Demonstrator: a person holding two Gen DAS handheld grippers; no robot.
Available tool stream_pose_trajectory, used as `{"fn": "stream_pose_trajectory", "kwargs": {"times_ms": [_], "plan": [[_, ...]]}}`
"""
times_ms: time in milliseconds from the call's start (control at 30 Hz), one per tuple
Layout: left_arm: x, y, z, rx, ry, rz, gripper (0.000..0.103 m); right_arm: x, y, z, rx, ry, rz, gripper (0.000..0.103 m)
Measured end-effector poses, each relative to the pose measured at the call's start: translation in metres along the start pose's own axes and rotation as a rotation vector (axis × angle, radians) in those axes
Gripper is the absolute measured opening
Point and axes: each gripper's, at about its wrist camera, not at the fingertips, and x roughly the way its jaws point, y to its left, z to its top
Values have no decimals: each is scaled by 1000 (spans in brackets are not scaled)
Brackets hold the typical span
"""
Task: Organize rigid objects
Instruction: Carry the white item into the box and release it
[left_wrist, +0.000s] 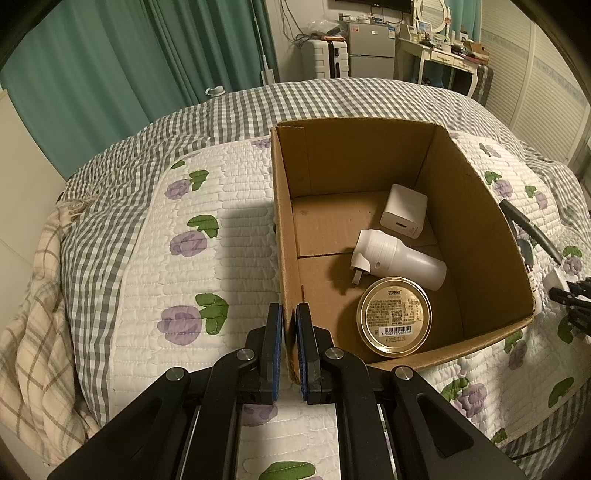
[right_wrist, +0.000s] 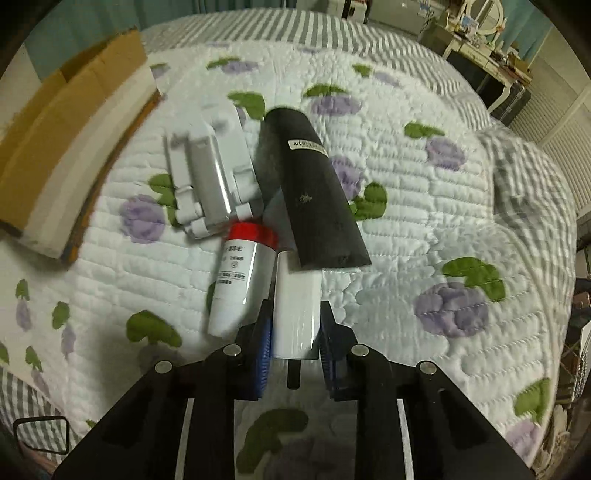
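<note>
An open cardboard box (left_wrist: 291, 229) stands on the quilted bed. Inside lie a white charger cube (left_wrist: 404, 211), a white plug-in bottle device (left_wrist: 399, 258) and a gold round tin (left_wrist: 394, 316). My left gripper (left_wrist: 290, 314) is shut on the box's near-left wall. My right gripper (right_wrist: 295, 321) is shut on a white block (right_wrist: 297, 306) above the quilt. Beside it lie a white bottle with a red cap (right_wrist: 240, 273), a black tube (right_wrist: 314, 188) and a white folding holder (right_wrist: 210, 170). The box's outer side (right_wrist: 66, 147) shows at the left.
The bed carries a flowered quilt (left_wrist: 184, 258) over a checked blanket. Green curtains, a suitcase, a small fridge and a dressing table stand behind. The right gripper's fingers and a black handle show at the box's right (left_wrist: 569, 295).
</note>
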Motion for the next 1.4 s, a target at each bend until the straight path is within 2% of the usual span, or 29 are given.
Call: {"fn": "stream_pose_trajectory", "kwargs": {"times_ms": [100, 300, 467, 633, 733, 900, 1033, 1267, 1333, 1400], "plan": [[0, 0, 0, 1, 0, 0, 8, -15, 8, 4, -18, -27, 7, 22], [0, 0, 0, -2, -2, -2, 8, -68, 26, 20, -67, -163, 41, 22], [-1, 0, 1, -3, -1, -3, 8, -110, 65, 69, -148, -296, 91, 22], [-1, 1, 1, -2, -2, -4, 8, -129, 114, 116, -209, -380, 161, 22], [-1, 1, 1, -6, -2, -7, 8, -121, 149, 141, -247, -388, 206, 22], [-1, 2, 2, -8, -4, -15, 8, -71, 202, 173, -294, -317, 208, 22], [0, 4, 2, -9, -3, -24, 8, -35, 222, 182, -295, -271, 257, 22], [0, 4, 2, -5, -5, -20, 8, -17, 229, 188, -250, -264, 276, 23], [0, 3, 2, 0, -6, -13, 8, -21, 224, 185, -239, -269, 290, 29], [0, 3, 2, 1, -5, -11, 8, -34, 215, 180, -238, -307, 296, 47]]}}
